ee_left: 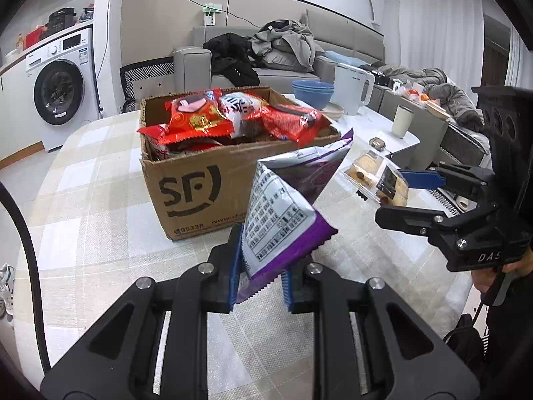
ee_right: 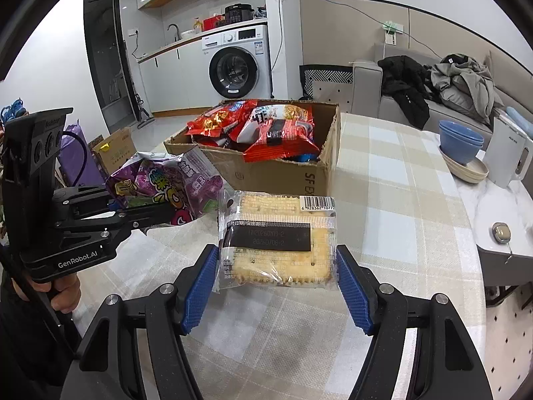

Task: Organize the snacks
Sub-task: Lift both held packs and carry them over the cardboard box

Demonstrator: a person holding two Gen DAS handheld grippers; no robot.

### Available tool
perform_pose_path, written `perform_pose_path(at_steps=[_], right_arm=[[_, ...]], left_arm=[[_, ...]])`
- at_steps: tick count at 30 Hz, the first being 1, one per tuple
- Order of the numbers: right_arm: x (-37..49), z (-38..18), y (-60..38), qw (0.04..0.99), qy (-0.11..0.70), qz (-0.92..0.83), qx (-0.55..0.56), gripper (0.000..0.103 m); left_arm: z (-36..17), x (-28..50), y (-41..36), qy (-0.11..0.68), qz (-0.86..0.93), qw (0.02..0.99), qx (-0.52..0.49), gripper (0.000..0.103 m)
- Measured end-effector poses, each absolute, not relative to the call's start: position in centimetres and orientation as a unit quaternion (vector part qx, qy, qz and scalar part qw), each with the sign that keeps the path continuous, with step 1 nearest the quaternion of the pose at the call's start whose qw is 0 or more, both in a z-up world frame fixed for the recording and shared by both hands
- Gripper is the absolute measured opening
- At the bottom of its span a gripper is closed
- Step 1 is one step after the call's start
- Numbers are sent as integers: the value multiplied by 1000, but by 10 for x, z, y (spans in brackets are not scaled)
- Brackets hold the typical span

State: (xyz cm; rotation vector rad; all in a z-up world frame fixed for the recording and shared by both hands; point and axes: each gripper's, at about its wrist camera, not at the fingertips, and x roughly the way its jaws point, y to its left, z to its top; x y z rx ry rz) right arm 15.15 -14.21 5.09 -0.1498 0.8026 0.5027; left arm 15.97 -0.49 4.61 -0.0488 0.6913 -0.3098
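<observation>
Checked tablecloth (ee_right: pixel 383 173) | box (ee_left: pixel 200 193) at 12 o'clock, snacks inside | left gripper (ee_left: pixel 260 266) clamped on purple bag (ee_left: pixel 283 206) | right gripper (ee_right: pixel 276 283) half-spread, gripping biscuit pack (ee_right: pixel 276 236)

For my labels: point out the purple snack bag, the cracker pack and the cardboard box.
purple snack bag (ee_left: pixel 279 213): left wrist view, its printed white back panel.
cracker pack (ee_right: pixel 276 243): right wrist view, its black date label.
cardboard box (ee_left: pixel 193 193): left wrist view, its logo side.

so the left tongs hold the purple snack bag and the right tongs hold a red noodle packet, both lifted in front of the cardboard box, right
Not quite. The right tongs hold a clear-wrapped cracker pack, not a red noodle packet; the right wrist view shows it. The red packets lie in the cardboard box. The left tongs do hold the purple snack bag.
</observation>
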Motion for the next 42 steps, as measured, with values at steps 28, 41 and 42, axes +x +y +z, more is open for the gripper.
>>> perform_pose_path(at_steps=[28,41,42], right_arm=[[141,80,-146,916,322,237,-28,71],[156,88,-139,925,302,228,2,71],[158,89,-138,927,301,226,-1,71]], left_arm=[[108,121,18,290,-131,946,-56,17],[132,133,40,268,-97,956,-75,17],[135,135,42,266,-93,956,-78,17]])
